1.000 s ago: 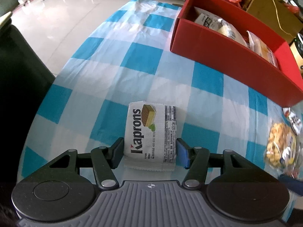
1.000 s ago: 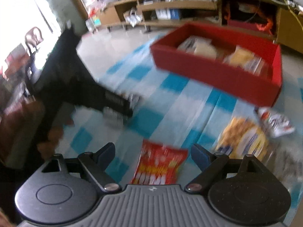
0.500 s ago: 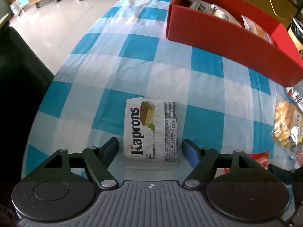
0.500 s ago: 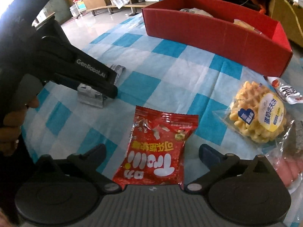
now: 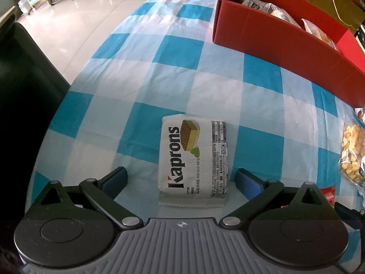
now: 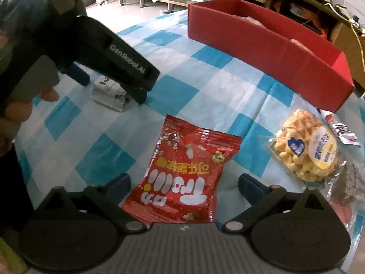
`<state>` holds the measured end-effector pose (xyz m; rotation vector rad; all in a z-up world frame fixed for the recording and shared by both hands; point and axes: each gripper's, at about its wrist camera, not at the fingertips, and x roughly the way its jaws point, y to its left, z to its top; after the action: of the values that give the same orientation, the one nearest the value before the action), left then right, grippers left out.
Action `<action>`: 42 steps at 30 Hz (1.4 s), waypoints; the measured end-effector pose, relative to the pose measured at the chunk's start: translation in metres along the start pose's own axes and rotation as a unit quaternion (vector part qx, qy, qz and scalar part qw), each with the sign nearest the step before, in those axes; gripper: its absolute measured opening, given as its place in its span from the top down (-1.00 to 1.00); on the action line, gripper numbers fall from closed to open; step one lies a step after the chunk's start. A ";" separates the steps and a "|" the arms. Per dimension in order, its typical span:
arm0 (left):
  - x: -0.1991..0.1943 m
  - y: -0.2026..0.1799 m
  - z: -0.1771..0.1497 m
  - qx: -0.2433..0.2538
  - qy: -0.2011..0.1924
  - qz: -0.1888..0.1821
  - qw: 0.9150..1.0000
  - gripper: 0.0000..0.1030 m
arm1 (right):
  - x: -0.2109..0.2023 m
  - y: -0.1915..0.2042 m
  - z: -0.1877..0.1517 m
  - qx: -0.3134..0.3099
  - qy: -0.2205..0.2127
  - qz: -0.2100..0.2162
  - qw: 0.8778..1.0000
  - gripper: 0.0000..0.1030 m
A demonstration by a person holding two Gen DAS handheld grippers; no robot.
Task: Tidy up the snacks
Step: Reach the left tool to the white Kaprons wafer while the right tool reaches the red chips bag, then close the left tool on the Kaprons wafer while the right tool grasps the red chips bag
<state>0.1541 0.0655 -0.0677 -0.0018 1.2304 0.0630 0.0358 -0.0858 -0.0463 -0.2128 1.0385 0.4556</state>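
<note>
A white Kaprons wafer pack [image 5: 194, 159] lies on the blue checked tablecloth between the fingers of my left gripper [image 5: 181, 180], which is open and not touching it. In the right wrist view the same pack [image 6: 109, 93] lies under the left gripper's body. My right gripper [image 6: 184, 185] is open, its fingers either side of a red candy bag [image 6: 184, 178] lying flat. A red box [image 5: 285, 36] holding several snacks stands at the far right; it also shows in the right wrist view [image 6: 262, 43].
A clear bag of waffle puffs [image 6: 305, 150] and a small red-white packet [image 6: 340, 127] lie right of the candy bag. The waffle bag shows at the left view's right edge [image 5: 353, 153]. The table edge curves along the left, with floor and a dark chair [image 5: 22, 86] beyond.
My left gripper has opened wider and released the Kaprons pack, which stays on the cloth. My right gripper has come down closer around the red candy bag.
</note>
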 end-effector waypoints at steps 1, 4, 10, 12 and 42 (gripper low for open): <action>-0.001 0.000 0.000 0.002 -0.001 -0.003 1.000 -0.92 | -0.001 0.000 0.000 -0.001 -0.002 -0.006 1.000 -0.75; -0.006 -0.004 -0.001 0.006 -0.007 -0.009 1.000 -0.73 | -0.006 -0.001 -0.001 0.000 -0.008 -0.012 1.000 -0.51; -0.015 -0.014 -0.003 0.019 -0.017 -0.015 1.000 -0.26 | -0.013 -0.013 -0.001 0.025 -0.014 -0.003 1.000 -0.10; -0.017 -0.015 -0.005 0.015 -0.013 -0.031 0.999 -0.25 | -0.015 -0.017 -0.001 0.036 -0.016 0.006 0.999 -0.06; -0.034 -0.018 -0.002 0.000 -0.032 -0.065 0.997 -0.25 | -0.039 -0.068 0.010 0.168 -0.076 0.071 0.980 0.01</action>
<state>0.1420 0.0459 -0.0364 -0.0793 1.1632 -0.0493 0.0583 -0.1527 -0.0108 0.1963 0.9672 0.4115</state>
